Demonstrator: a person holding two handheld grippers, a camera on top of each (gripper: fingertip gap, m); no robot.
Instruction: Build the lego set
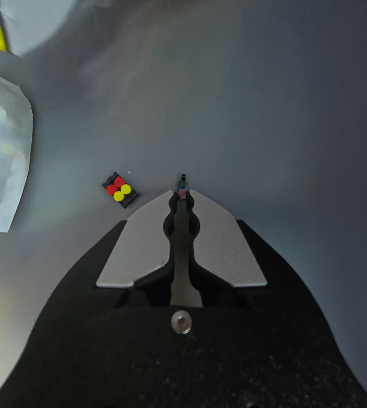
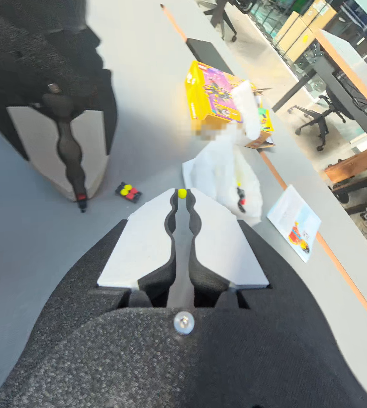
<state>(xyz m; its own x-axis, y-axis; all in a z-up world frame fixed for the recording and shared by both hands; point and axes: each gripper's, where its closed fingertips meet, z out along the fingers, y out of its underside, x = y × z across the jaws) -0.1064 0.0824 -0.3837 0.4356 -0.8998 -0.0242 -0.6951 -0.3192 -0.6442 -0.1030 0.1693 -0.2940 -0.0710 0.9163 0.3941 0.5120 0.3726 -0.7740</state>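
Two grippers are showing. The left gripper is pinching a small lego piece at the fingertips, its fingers nearly closed around it; the piece is red w/ a grey-blue part and a thin black end sticking out past the tips, approx. touching the grey table, but the exact shape is hard to make out. The right gripper is holding one yellow round stud between its tips, fingers almost together. One small black lego plate is lying on the table just left of the left gripper, carrying four round pieces: two red, two yellow. In the right wrist view the same plate is lying between the two grippers, not touching either. One white plastic bag is lying beside the right gripper, w/ some pieces inside, black, red and yellow; they are too dim to count. Behind it one yellow lego box is standing, partly covered by a mosaic patch. One instruction booklet is lying near the table edge. In the left view the bag is blurred and cut off at the frame edge.
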